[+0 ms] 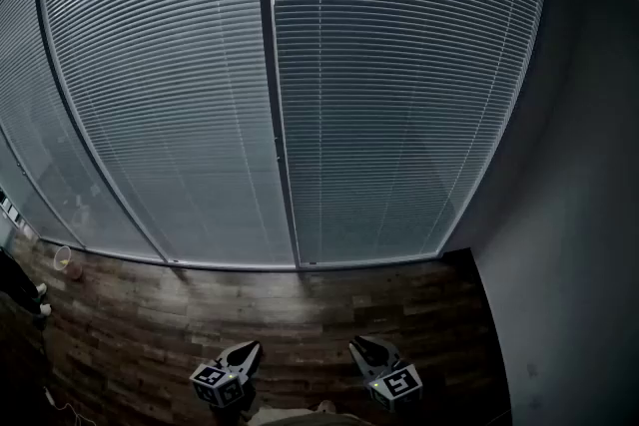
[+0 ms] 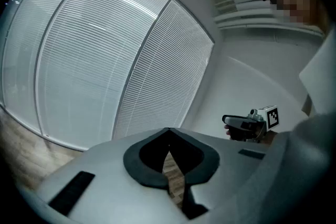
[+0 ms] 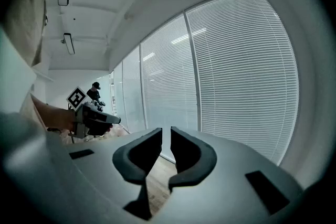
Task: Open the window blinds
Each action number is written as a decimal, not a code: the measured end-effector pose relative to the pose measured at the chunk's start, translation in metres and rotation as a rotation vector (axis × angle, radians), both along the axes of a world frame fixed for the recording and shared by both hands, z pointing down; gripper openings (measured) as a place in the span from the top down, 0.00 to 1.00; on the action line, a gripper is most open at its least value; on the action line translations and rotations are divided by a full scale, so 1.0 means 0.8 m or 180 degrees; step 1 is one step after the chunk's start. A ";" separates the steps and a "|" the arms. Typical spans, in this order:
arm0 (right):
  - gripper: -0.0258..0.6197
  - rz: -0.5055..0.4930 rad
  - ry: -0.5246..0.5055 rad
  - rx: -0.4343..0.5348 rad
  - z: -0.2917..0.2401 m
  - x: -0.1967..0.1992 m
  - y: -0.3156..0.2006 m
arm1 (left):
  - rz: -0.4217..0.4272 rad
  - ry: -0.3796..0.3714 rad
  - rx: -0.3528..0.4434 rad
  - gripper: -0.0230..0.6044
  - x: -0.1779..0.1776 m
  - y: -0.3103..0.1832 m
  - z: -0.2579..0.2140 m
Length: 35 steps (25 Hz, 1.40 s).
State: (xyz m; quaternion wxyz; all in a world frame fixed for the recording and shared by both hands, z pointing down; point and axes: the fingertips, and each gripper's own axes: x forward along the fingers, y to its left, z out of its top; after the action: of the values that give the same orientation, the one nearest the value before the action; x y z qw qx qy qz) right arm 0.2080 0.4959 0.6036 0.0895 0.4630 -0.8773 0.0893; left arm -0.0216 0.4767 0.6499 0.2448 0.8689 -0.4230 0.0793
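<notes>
The window blinds [image 1: 389,95] hang lowered with their slats turned shut, over tall panes split by a dark mullion [image 1: 278,115]. They also fill the left gripper view [image 2: 79,71] and the right gripper view [image 3: 241,71]. Both grippers are held low over the wooden floor, well short of the window. My left gripper [image 1: 247,350] [image 2: 168,131] has its tips together and holds nothing. My right gripper [image 1: 363,345] [image 3: 166,131] shows a narrow gap between its jaws, also with nothing in it. Each gripper shows in the other's view: the right gripper [image 2: 247,123] and the left gripper [image 3: 97,118].
Wood plank floor [image 1: 300,314] runs up to the window base. A grey wall [image 1: 579,214] closes the right side. A small round object [image 1: 64,257] lies on the floor at the far left. Another person [image 3: 95,93] stands far down the row of windows.
</notes>
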 end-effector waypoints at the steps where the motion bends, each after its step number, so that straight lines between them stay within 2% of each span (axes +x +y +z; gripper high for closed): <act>1: 0.87 0.0005 -0.0004 -0.0008 0.002 0.002 0.000 | 0.0024 0.0031 0.0010 0.94 0.004 0.001 0.001; 8: 0.87 -0.0007 -0.0012 0.0021 -0.008 0.008 0.004 | 0.0025 0.0135 -0.0009 0.94 0.018 0.011 -0.019; 11: 0.87 -0.0013 -0.0019 0.0017 0.002 0.010 0.007 | -0.0082 0.0180 -0.0107 0.94 0.023 0.015 -0.023; 17: 0.87 -0.0063 -0.0369 -0.0058 -0.001 0.009 0.009 | -0.0076 0.0200 -0.0112 0.94 0.031 0.024 -0.021; 23: 0.87 -0.0091 -0.0312 0.0021 -0.018 0.008 0.008 | -0.0053 0.0097 -0.0019 0.94 0.024 0.028 -0.012; 27: 0.87 -0.0125 -0.0319 0.0009 -0.015 0.009 0.012 | -0.0055 -0.0010 -0.0051 0.94 0.023 0.037 -0.003; 32: 0.87 -0.0107 -0.0285 -0.0049 -0.008 0.008 0.006 | -0.0129 0.0161 -0.0015 0.94 0.034 0.039 -0.021; 35: 0.87 -0.0129 -0.0292 -0.0065 -0.004 0.001 0.002 | -0.0157 0.0094 -0.0025 0.94 0.031 0.038 -0.025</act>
State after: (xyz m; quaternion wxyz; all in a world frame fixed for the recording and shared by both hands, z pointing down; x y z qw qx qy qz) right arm 0.2089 0.4976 0.6000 0.0557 0.4396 -0.8887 0.1176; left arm 0.0034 0.5072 0.6299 0.2562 0.8583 -0.4403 0.0620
